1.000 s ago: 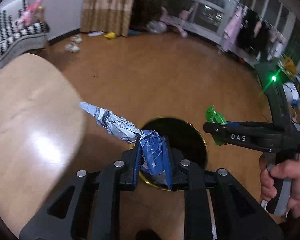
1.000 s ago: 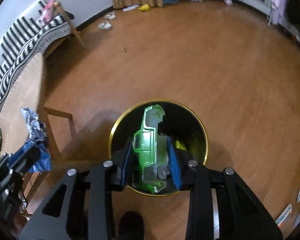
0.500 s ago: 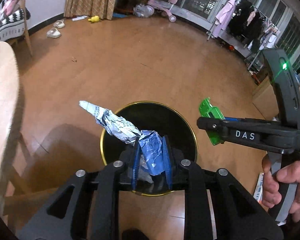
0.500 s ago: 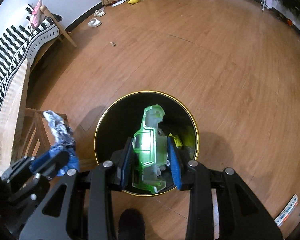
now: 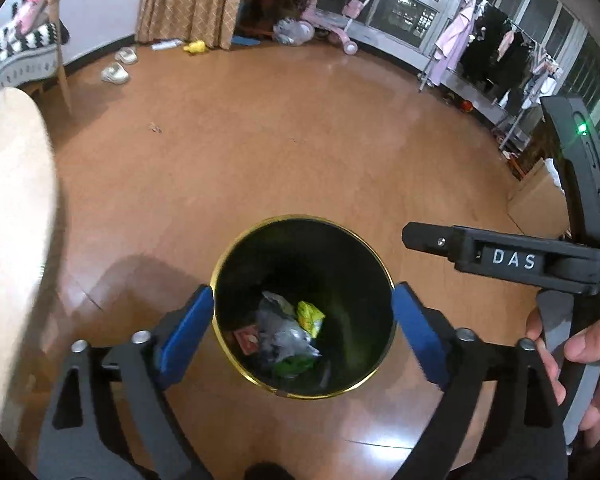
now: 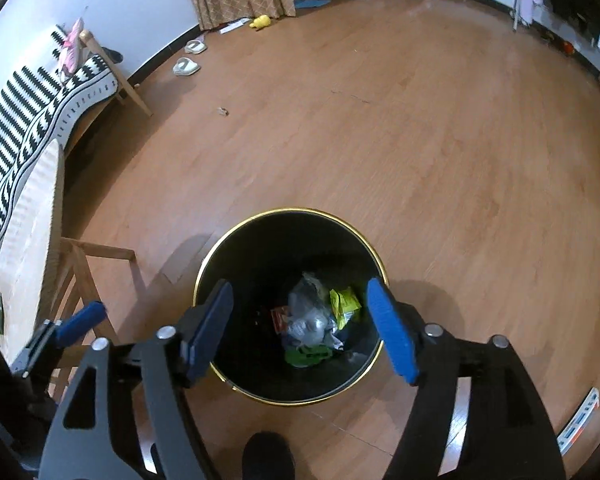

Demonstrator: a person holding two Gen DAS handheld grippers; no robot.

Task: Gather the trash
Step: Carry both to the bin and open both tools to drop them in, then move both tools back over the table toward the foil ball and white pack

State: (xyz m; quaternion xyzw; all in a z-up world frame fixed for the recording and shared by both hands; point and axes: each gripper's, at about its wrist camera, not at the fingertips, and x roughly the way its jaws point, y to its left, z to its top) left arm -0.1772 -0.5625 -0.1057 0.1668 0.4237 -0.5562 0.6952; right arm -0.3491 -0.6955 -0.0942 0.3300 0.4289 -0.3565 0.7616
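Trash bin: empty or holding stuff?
Holding stuff: the trash bin has a yellow wrapper, crumpled grey wrapper and green piece at its bottom.

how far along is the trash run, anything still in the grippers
Done: several pieces of trash lie in the black bin, including a crumpled silver wrapper, a yellow packet and a green plastic piece. In hand: nothing; left gripper and right gripper hang open over the bin. Left: a scrap on the floor.

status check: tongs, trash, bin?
Left tongs open, empty. Right tongs open, empty. Crumpled wrapper and green plastic piece lying in bin. Nothing blocking.
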